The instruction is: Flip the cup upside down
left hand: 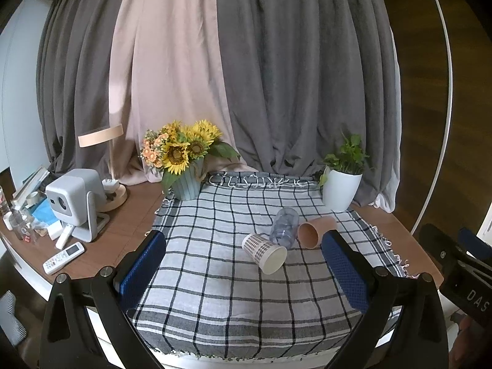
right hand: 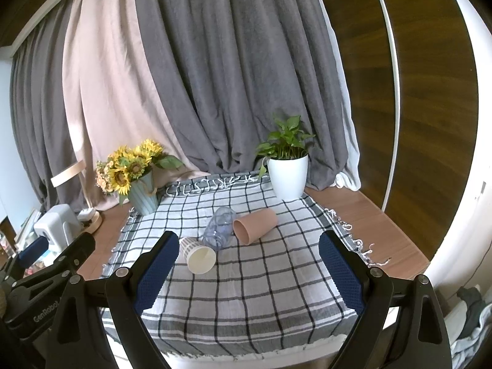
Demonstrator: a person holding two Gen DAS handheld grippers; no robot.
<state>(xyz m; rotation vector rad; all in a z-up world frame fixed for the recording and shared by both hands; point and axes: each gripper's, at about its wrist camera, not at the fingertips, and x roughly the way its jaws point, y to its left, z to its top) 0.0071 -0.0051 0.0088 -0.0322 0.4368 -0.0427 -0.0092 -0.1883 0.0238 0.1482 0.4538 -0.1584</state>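
Three cups lie on their sides on the checked cloth: a checked paper cup with its mouth toward me, a clear plastic cup behind it, and a pink cup to the right. They also show in the right wrist view: paper cup, clear cup, pink cup. My left gripper is open and empty, short of the cups. My right gripper is open and empty, short of them too.
A sunflower vase stands at the cloth's back left and a white potted plant at its back right. A projector, a lamp, a remote and small clutter sit left. Curtains hang behind.
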